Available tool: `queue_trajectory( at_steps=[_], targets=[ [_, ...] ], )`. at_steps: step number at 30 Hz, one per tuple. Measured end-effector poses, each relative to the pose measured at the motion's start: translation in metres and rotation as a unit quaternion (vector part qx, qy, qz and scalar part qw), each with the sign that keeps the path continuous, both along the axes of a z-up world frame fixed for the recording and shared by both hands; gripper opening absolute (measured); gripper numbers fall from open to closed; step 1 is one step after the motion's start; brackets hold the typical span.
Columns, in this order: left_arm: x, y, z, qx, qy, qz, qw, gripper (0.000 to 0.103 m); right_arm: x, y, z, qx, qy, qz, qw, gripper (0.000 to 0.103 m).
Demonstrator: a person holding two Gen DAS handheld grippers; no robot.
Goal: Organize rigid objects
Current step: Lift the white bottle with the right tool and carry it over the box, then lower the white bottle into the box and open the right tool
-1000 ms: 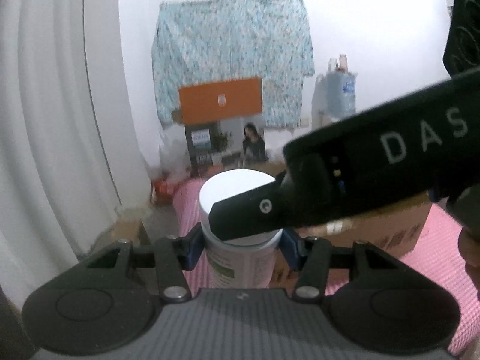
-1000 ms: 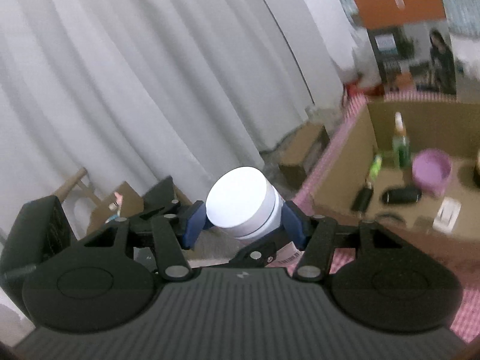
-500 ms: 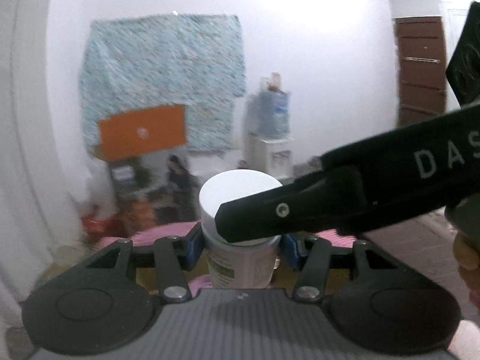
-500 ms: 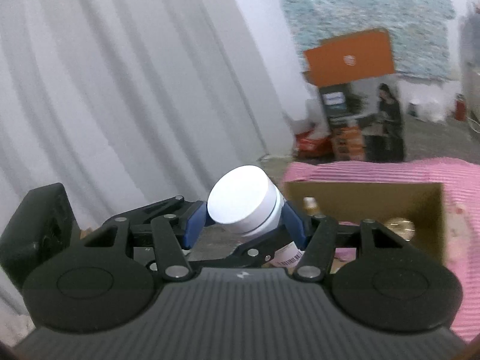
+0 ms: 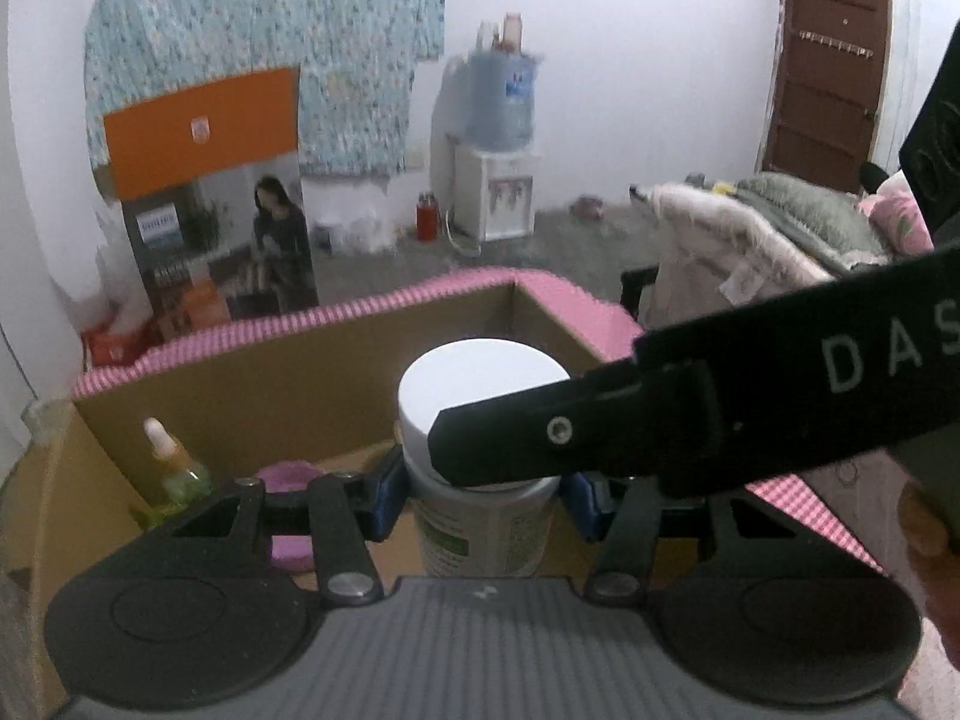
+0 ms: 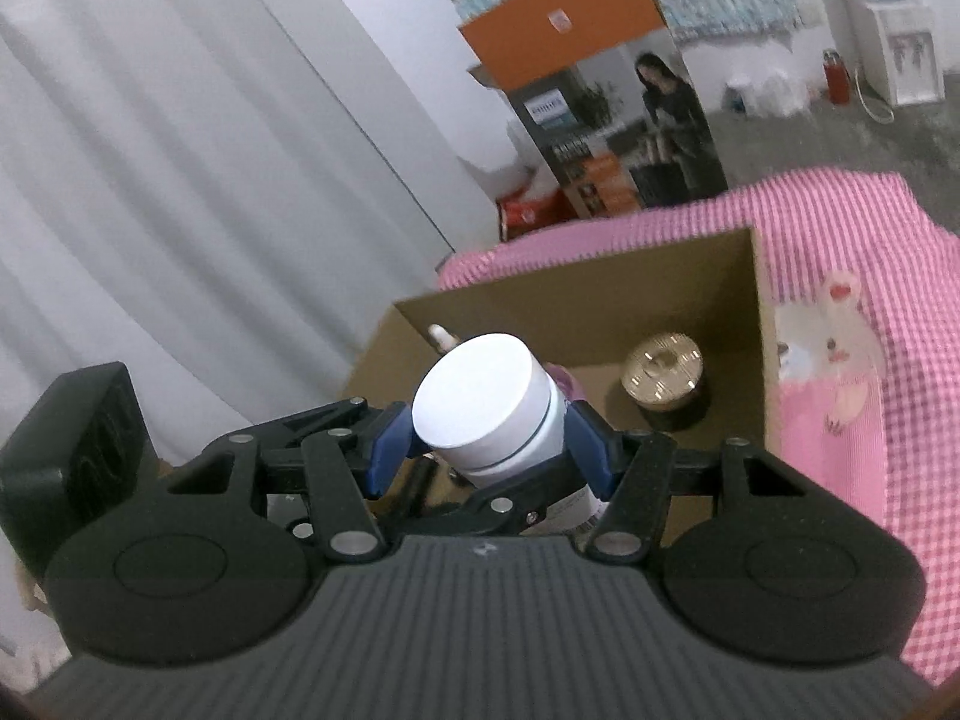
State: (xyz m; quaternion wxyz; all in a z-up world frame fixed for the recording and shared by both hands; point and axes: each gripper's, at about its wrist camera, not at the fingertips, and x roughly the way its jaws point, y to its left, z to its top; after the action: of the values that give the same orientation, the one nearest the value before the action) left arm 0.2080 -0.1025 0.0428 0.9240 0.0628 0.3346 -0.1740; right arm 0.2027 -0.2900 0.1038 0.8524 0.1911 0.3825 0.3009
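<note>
The white-lidded jar (image 5: pixel 480 462) sits upright in the left wrist view, a smooth cylinder with a flat matte lid and a pale body bearing a green label. The left gripper (image 5: pixel 480 495) holds it: the blue fingers (image 5: pixel 387 495) are clamped on its sides just under the lid. The right gripper (image 5: pixel 690 420) reaches in from the right, a black bar lettered "DAS" crossing the near edge of the lid. The jar hangs above a brown cardboard box (image 5: pixel 288 378) with plain, stiff walls, which rests on a pink checked cloth (image 5: pixel 576 300). Inside the box, at the left, stands a small dropper bottle (image 5: pixel 174 468) of yellow-green liquid with a white tip, and a round purple bowl (image 5: pixel 291 510) shows partly behind the gripper frame.

In the right wrist view, the same jar (image 6: pixel 489 408) leans to the left, its lid a clean white disc with a thin dark seam below. The right gripper (image 6: pixel 489 450) has its blue fingers (image 6: pixel 591 450) clamped on the lid's sides. Beyond it the box (image 6: pixel 600 306) opens, holding a short dark jar with a shiny gold lid (image 6: pixel 663 381) at the far right corner. The cloth (image 6: pixel 840 360) carries a rabbit print. Grey pleated curtains (image 6: pixel 180 180) hang at the left.
</note>
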Motion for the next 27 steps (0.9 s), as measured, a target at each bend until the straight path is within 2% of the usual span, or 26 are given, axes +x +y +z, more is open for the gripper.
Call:
queue_trajectory(
  at_steps=[8,14,19,23,27],
  targets=[
    [0.019,-0.003,-0.021,0.001,0.047,-0.004,0.9989,0.054,0.027,0.008,-0.040,-0.016,0.038,0.002,0.999,0.058],
    [0.025,-0.006,-0.026,0.004,0.057,-0.008,0.9983,0.055,0.026,0.017,-0.040,-0.050,0.028,0.010,0.998,0.059],
    [0.021,-0.011,-0.024,0.009,0.051,-0.013,0.9986,0.056,0.026,0.019,-0.040,-0.064,0.030,0.008,0.997,0.066],
    [0.016,-0.009,-0.018,0.010,0.046,-0.009,0.9989,0.065,0.022,0.019,-0.037,-0.065,0.028,0.006,0.997,0.067],
    [0.003,-0.005,-0.004,0.014,0.024,-0.006,0.9996,0.077,0.014,0.016,-0.025,-0.059,0.006,-0.003,0.998,0.074]
  ],
)
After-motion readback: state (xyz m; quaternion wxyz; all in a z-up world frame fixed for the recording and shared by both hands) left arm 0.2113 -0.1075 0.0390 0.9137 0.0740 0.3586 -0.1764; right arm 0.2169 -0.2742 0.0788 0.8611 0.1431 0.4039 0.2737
